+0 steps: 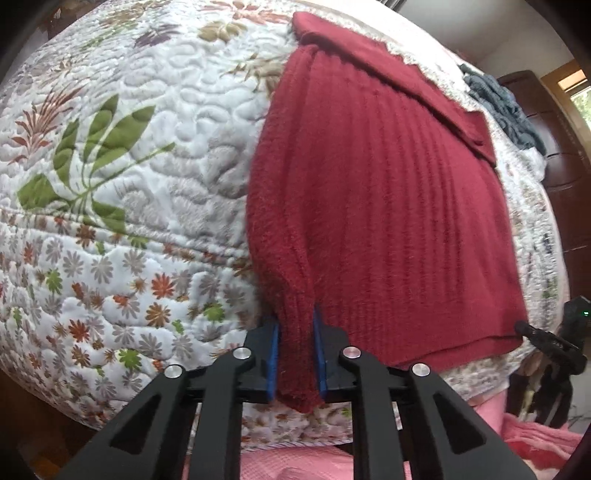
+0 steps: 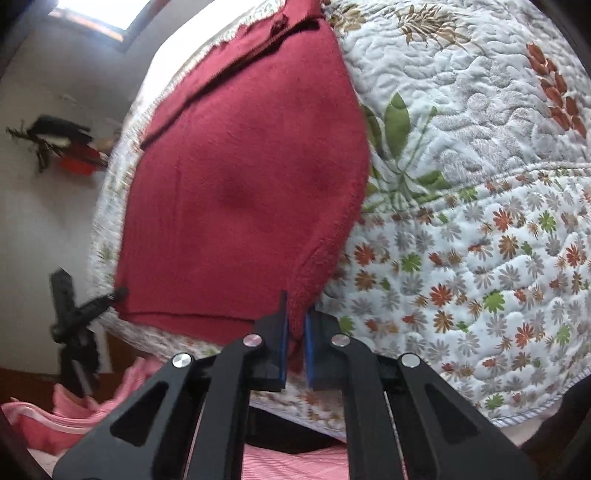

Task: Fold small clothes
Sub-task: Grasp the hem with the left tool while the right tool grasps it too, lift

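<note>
A dark red knit sweater lies spread on a floral quilt, one sleeve folded across its far part. My left gripper is shut on one near hem corner, with red knit bunched between the blue pads. At the opposite near corner my right gripper is shut on the hem in the same way. Each wrist view shows the other tool at the far hem corner: the right gripper and the left gripper.
A grey-blue garment lies crumpled at the far side of the quilt beside dark wooden furniture. Pink fabric lies below the quilt's near edge. A bright window is high on the wall.
</note>
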Available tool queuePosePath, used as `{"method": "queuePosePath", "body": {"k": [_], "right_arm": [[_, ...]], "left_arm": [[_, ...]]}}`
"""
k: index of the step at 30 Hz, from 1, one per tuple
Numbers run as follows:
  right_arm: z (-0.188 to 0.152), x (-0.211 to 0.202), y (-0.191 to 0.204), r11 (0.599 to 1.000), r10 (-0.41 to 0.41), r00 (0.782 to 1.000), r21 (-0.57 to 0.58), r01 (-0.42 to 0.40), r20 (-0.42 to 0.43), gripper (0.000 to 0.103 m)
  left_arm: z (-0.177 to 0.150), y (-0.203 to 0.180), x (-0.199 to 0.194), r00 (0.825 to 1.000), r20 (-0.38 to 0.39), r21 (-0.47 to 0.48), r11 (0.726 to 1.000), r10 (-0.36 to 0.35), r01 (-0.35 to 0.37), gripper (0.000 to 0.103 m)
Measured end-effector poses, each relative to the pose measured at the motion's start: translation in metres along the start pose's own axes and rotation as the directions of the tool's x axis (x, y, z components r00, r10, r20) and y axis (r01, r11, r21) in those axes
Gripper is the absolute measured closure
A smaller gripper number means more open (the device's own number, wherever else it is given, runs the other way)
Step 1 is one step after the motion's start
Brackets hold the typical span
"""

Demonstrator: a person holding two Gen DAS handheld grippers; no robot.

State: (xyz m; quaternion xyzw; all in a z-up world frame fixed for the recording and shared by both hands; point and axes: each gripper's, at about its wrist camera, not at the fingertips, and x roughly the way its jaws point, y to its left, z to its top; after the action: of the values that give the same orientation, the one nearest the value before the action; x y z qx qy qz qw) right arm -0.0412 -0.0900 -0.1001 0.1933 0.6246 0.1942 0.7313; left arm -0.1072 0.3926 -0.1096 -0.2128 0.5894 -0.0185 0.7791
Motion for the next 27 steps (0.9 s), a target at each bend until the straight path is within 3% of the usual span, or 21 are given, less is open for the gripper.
{"method": "queuePosePath", "body": {"k": [5, 9, 18, 27], "right_arm": [[0.022, -0.028, -0.007, 0.993, 0.114, 0.992, 0.033, -0.116, 0.055, 0.098], [0.047, -0.042, -0.005, 0.991, 0.132, 0.987, 0.021, -0.134, 0.086, 0.098], [0.117, -0.02, 0.005, 0.993, 0.11, 0.991, 0.032, -0.113, 0.075, 0.098], [0.167, 0.022, -0.021, 0.983, 0.129, 0.992, 0.133, -0.129, 0.005, 0.098]], "left_arm": [[0.018, -0.003, -0.021, 0.994, 0.052, -0.02, 0.995, -0.1, 0.102, 0.089], [0.044, -0.003, -0.03, 0.986, 0.097, -0.042, 0.989, -0.137, 0.142, 0.089], [0.109, -0.013, -0.008, 0.985, 0.124, -0.052, 0.991, -0.116, 0.124, 0.089], [0.159, -0.005, 0.022, 0.988, 0.128, -0.1, 0.99, -0.085, 0.098, 0.089]]}}
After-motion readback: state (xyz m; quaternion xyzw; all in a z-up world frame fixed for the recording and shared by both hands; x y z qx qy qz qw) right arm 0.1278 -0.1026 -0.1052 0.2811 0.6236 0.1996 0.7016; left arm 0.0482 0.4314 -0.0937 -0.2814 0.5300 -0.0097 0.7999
